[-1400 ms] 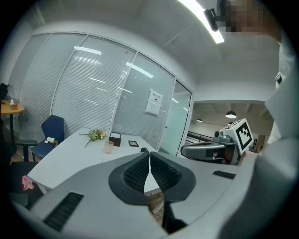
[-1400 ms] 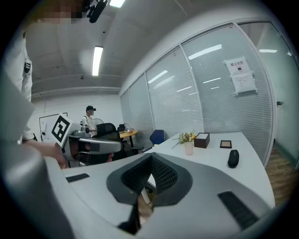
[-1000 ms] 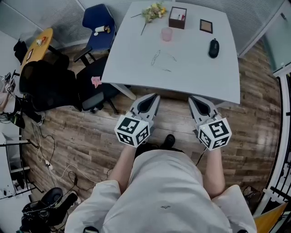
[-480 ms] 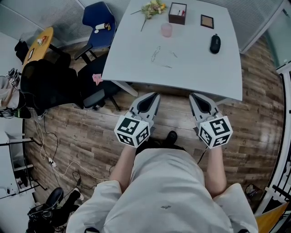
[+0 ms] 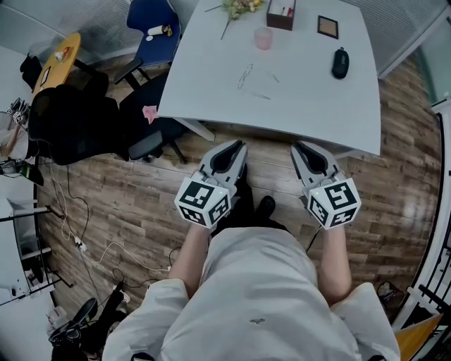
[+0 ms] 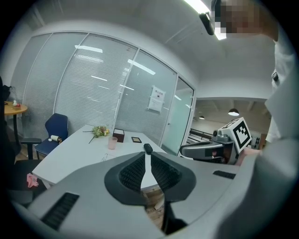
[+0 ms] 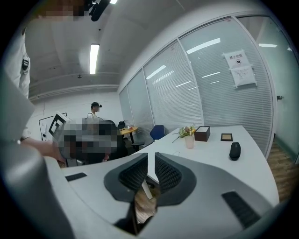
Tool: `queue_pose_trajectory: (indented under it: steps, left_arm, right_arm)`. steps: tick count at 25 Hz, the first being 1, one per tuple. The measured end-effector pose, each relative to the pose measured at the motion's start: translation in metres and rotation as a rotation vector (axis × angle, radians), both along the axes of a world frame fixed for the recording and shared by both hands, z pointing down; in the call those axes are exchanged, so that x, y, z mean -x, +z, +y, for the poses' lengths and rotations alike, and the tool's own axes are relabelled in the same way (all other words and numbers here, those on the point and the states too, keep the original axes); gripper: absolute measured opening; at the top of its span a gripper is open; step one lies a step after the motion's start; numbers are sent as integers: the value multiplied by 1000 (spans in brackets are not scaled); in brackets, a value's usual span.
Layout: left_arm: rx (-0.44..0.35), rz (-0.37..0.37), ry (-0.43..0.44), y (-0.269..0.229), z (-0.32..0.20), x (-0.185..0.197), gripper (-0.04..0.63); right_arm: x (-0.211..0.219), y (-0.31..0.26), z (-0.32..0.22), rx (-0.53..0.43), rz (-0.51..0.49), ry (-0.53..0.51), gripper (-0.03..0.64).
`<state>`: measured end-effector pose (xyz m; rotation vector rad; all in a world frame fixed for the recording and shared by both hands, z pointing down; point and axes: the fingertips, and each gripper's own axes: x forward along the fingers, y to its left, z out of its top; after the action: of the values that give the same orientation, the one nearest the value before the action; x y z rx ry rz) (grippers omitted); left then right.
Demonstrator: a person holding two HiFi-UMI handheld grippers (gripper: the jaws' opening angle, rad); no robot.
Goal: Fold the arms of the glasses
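Observation:
The glasses (image 5: 245, 75) are thin wire frames lying with arms spread on the white table (image 5: 310, 120). They also show small in the left gripper view (image 6: 104, 158) and the right gripper view (image 7: 175, 153). Both grippers hover over the wooden floor, short of the table's near edge and well apart from the glasses. My left gripper (image 5: 241, 145) (image 6: 147, 154) has its jaws together with only a thin slit between the pads. My right gripper (image 5: 297, 147) (image 7: 151, 155) has just been opening; its jaws stand slightly apart with nothing between them.
On the table's far side stand a pink cup (image 5: 263, 38), a dark box (image 5: 280, 14), a small frame (image 5: 328, 27), flowers (image 5: 236, 7) and a black mouse (image 5: 340, 63). A black office chair (image 5: 141, 134) and a blue chair (image 5: 151, 28) stand left of the table. Cables lie on the floor.
The table and the things on it have slid upward in the head view. Both grippers stay where they were in front of the table's near edge.

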<state>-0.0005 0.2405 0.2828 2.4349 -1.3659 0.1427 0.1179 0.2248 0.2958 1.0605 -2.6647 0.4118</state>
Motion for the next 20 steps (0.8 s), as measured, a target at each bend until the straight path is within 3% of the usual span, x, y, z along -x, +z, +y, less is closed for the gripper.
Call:
queue_pose_trajectory:
  steps: [20]
  left_arm:
    - [-7, 17, 76, 1, -111, 37, 98]
  right_arm:
    - [38, -8, -98, 12, 60, 24, 163]
